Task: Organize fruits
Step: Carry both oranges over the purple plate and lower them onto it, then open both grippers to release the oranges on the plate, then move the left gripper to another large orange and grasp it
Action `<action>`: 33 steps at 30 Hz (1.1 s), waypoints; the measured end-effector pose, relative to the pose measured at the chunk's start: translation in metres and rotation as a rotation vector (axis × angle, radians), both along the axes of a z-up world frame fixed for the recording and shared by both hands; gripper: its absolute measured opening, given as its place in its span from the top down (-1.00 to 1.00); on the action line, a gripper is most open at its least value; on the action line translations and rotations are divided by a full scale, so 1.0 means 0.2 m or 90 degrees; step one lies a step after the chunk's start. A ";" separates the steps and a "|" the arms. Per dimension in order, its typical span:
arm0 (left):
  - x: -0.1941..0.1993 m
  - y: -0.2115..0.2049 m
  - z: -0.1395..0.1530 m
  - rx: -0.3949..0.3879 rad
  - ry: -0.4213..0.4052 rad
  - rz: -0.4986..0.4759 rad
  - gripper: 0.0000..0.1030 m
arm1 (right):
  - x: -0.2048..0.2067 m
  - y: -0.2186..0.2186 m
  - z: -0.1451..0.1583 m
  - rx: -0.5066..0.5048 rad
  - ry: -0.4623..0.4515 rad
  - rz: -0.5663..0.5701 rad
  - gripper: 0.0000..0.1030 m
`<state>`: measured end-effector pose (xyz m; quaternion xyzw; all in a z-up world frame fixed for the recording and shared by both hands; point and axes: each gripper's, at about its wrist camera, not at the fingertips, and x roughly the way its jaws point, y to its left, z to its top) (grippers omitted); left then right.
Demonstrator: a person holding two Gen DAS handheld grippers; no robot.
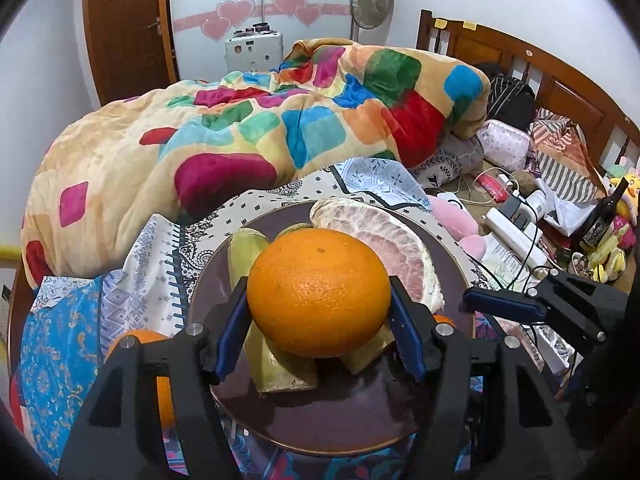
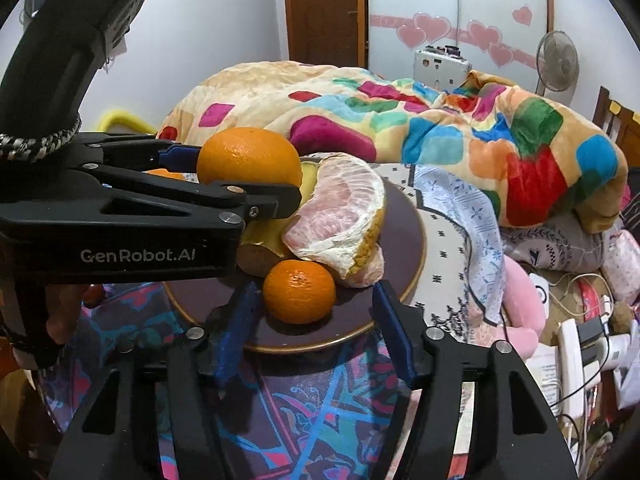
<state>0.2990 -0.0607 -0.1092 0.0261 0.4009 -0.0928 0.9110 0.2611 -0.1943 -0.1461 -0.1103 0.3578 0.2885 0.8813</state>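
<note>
1. Left gripper (image 1: pixel 318 320) held a large orange (image 1: pixel 319 292), blue pads against its two sides, above the plate (image 1: pixel 340 420).
2. Orange was round, no long axis; its small stem dimple faced up and toward 12 o'clock in the left wrist view.
3. Right gripper (image 2: pixel 310 312) stood part-open, pads clear of the small orange (image 2: pixel 299 291) that sat between them on the plate's near rim; nothing gripped.
4. Peeled pomelo wedge (image 2: pixel 340 216) lay on the plate at 1 o'clock from the small orange, long axis running from about 7 to 1 o'clock, pink flesh facing left.
5. Two pale green-yellow cut pieces (image 1: pixel 276 360) lay under the large orange, long axes roughly 12 to 6 o'clock, cut ends toward the camera.
6. Another orange (image 1: pixel 160 380) lay off the plate at 8 o'clock, partly hidden by the left gripper.
</note>
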 end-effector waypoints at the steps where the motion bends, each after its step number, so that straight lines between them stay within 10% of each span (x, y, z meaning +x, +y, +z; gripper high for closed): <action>1: -0.01 0.00 0.00 -0.003 0.003 0.001 -0.25 | 0.00 0.00 0.00 -0.001 -0.001 -0.002 -0.12; 18: -0.33 0.23 0.26 0.010 -0.096 0.029 -0.64 | -0.13 -0.03 0.16 0.029 -0.044 -0.021 -0.25; 33: -0.26 0.52 -0.08 0.035 0.036 0.073 -0.65 | -0.10 0.01 0.12 0.025 -0.040 -0.013 -0.25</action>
